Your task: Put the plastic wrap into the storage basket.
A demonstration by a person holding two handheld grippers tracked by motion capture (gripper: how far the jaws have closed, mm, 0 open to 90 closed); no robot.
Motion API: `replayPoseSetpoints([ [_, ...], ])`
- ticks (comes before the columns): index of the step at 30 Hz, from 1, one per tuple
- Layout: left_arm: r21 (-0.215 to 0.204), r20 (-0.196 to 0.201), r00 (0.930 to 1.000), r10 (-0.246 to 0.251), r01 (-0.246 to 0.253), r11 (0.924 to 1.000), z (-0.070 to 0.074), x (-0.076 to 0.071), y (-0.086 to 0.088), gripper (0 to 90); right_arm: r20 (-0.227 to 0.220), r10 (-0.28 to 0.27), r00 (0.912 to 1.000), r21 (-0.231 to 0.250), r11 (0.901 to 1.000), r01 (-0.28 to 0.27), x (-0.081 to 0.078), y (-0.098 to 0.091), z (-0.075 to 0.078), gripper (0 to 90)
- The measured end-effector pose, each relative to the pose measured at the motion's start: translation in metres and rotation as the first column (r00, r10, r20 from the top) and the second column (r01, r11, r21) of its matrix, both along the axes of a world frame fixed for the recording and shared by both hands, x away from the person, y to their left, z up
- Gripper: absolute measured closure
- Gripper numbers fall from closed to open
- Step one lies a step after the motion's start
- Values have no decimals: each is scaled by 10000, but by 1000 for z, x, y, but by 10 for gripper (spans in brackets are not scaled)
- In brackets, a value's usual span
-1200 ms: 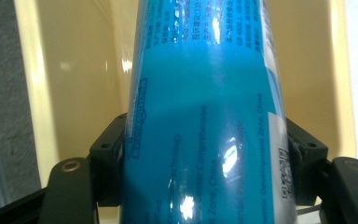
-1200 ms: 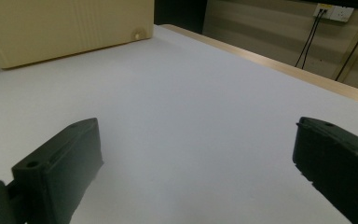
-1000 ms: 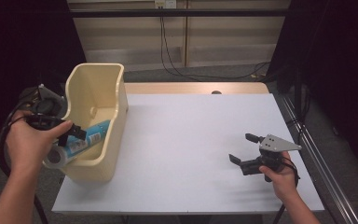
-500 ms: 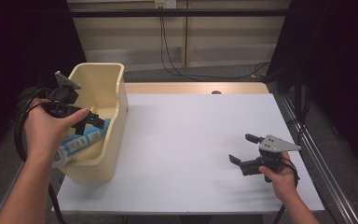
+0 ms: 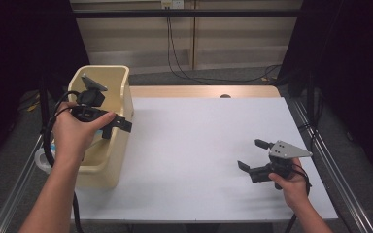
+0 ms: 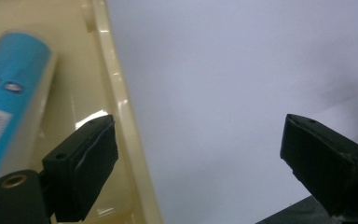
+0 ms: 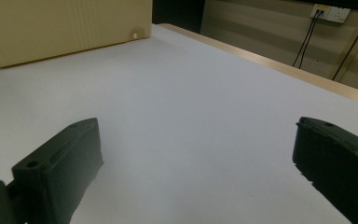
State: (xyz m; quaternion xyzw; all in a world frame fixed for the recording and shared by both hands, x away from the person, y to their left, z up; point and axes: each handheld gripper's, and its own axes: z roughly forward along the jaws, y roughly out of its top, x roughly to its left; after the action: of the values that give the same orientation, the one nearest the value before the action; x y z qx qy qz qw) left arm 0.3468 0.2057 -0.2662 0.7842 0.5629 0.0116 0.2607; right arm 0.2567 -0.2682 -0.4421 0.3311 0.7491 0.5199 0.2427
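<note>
A blue-labelled bottle (image 6: 7, 93) is seen lying in the cream bin (image 5: 119, 97); the left gripper (image 5: 119, 125), just opened, and the right gripper (image 5: 250, 155) are spread, empty.

High view: above the person's side, looking forward and down over the white rectangular tabletop (image 5: 194, 145).
Left gripper view: close over the cream plastic bin's rim (image 6: 121, 116).
Right gripper view: low, facing across the tabletop toward that bin (image 7: 65, 28).
Shared: tabletop and bin.

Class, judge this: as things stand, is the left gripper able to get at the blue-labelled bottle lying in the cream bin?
Probably yes. The left gripper hangs over the cream bin's rim with jaws open and empty, and the blue-labelled bottle lies just beside them inside the open-topped bin, nothing covering it.
</note>
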Motion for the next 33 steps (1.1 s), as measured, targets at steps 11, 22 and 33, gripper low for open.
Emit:
replayPoseSetpoints([
  [11,-152,195,9989,-418,421,9990,-10,1,-27,94,1,-77,10000,41,10000,77,-3,-2,1,10],
  [22,-239,276,9951,-947,953,9952,-24,-1,-55,93,-6,-64,10000,-10,10000,64,-3,-2,0,10],
  [33,-7,-215,9892,-1448,1448,9895,-45,1,-78,94,22,-93,10000,-18,10000,93,-4,-3,-1,10],
])
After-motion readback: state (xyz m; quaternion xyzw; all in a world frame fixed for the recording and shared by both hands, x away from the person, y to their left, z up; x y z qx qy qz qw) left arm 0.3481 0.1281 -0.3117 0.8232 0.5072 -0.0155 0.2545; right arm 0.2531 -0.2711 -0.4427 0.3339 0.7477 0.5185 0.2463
